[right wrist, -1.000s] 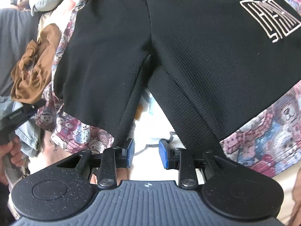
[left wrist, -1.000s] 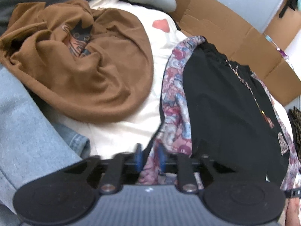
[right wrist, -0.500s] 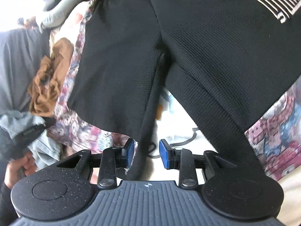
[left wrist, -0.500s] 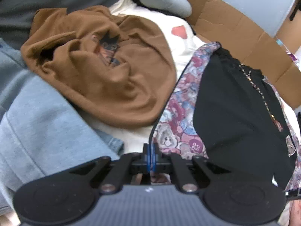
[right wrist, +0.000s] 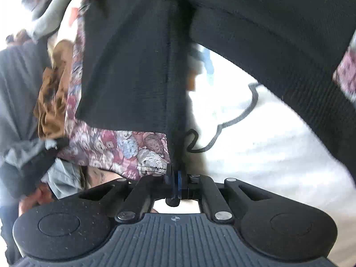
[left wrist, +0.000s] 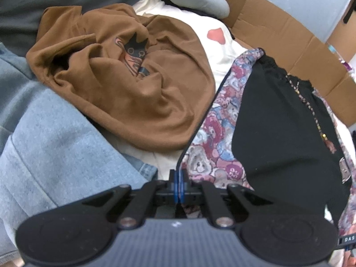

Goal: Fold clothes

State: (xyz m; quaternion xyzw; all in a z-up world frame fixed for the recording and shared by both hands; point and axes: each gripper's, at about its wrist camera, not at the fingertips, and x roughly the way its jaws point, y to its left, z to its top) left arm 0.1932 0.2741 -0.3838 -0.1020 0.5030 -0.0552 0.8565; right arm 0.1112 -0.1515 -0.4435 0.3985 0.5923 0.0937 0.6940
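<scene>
Low at frame centre, the left gripper [left wrist: 179,179] pinched the black shorts' [left wrist: 282,138] patterned hem, while the right gripper [right wrist: 176,178] clamped their inner-leg edge.

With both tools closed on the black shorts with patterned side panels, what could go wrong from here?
1. The right tool pinches only the thin hem edge at the inner seam of the black shorts with teddy-bear patterned panels; it may slip out when lifted.
2. The left tool grips the shorts close to the crumpled brown shirt and light blue jeans; pulling might drag them along.
</scene>
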